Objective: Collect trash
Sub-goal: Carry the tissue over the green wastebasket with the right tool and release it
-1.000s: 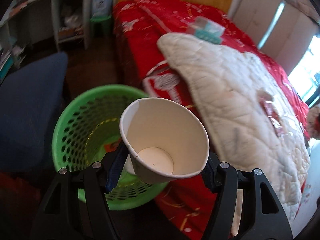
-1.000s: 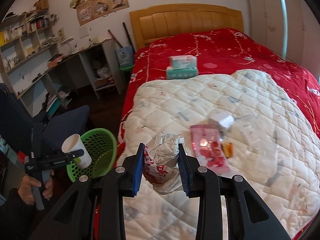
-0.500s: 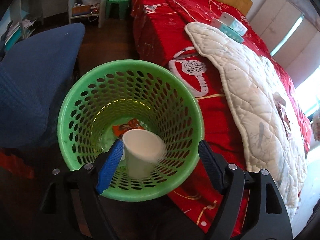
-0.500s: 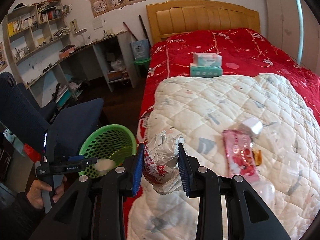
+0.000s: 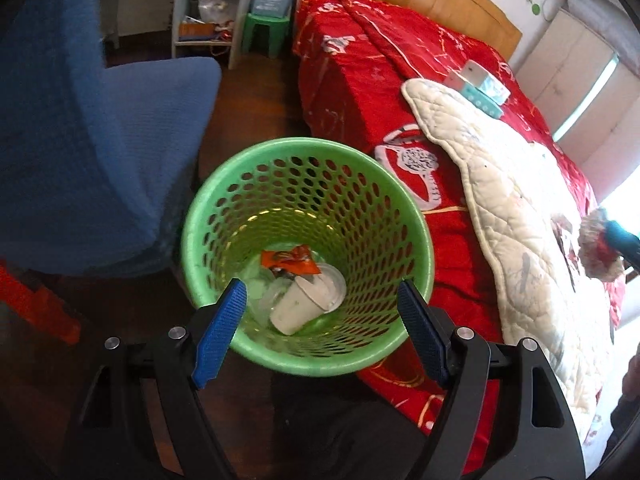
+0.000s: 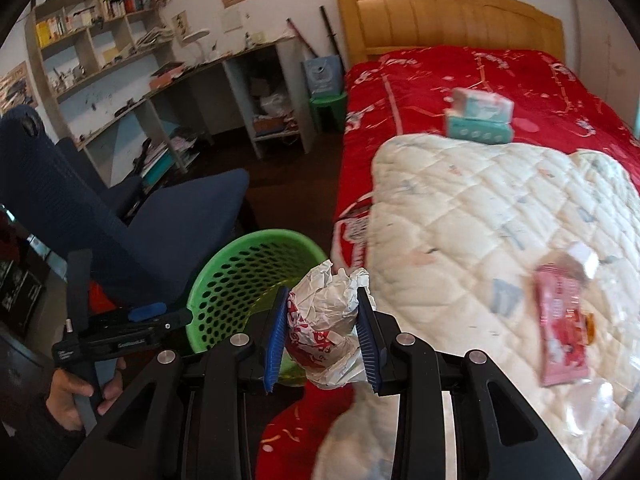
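Moved: paper cup (image 5: 306, 300) is now lying in green basket (image 5: 416, 216), left tool (image 5: 320, 330) gaping empty.
Doing well: right tool (image 6: 322, 334), clamping crumpled wrapper (image 6: 328, 320), is needing centring over the lower-left basket before letting go.

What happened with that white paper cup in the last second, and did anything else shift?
The left gripper, its jaws having just opened, let go of the paper cup, which fell into the green basket. The right gripper moved toward the basket, still clamping the crumpled wrapper. The pink packet stays on the quilt.

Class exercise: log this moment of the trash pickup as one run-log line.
left tongs: open, empty, above green basket | paper cup: in basket | right tongs: shut on crumpled wrapper | pink packet: on quilt
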Demonstrator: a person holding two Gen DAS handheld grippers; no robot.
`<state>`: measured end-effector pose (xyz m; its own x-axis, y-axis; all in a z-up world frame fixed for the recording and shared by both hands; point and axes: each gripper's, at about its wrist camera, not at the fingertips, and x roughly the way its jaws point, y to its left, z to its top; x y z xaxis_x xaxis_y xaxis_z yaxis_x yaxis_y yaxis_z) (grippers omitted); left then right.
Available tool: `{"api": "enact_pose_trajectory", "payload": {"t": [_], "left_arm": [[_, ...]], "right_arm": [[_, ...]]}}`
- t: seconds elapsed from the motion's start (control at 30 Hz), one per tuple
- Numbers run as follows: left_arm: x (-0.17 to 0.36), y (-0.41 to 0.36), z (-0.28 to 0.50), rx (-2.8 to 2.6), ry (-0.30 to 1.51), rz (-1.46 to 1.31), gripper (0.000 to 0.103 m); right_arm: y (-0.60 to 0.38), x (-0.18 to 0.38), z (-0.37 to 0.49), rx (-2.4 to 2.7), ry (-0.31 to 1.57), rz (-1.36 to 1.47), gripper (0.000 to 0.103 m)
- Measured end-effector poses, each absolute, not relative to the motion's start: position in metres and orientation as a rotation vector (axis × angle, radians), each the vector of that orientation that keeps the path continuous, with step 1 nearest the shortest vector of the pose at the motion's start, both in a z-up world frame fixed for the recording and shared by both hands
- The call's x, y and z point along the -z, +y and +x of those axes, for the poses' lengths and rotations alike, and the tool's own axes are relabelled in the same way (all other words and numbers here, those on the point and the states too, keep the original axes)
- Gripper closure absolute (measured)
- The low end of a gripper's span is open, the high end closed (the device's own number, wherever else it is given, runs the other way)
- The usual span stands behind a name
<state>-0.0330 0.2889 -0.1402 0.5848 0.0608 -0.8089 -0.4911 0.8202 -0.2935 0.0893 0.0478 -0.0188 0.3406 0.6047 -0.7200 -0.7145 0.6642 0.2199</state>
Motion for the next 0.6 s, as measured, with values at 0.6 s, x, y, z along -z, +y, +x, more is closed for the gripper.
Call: {"api": "enact_pose_trajectory", "payload": {"t": [0.6], "left_arm": [[0.149,0.308,-0.067,-0.379,0.885,-0.59,0.026]], "right_arm": [[0.162,0.061,0.086,-0.954,0.95,-0.188,0.054]]}}
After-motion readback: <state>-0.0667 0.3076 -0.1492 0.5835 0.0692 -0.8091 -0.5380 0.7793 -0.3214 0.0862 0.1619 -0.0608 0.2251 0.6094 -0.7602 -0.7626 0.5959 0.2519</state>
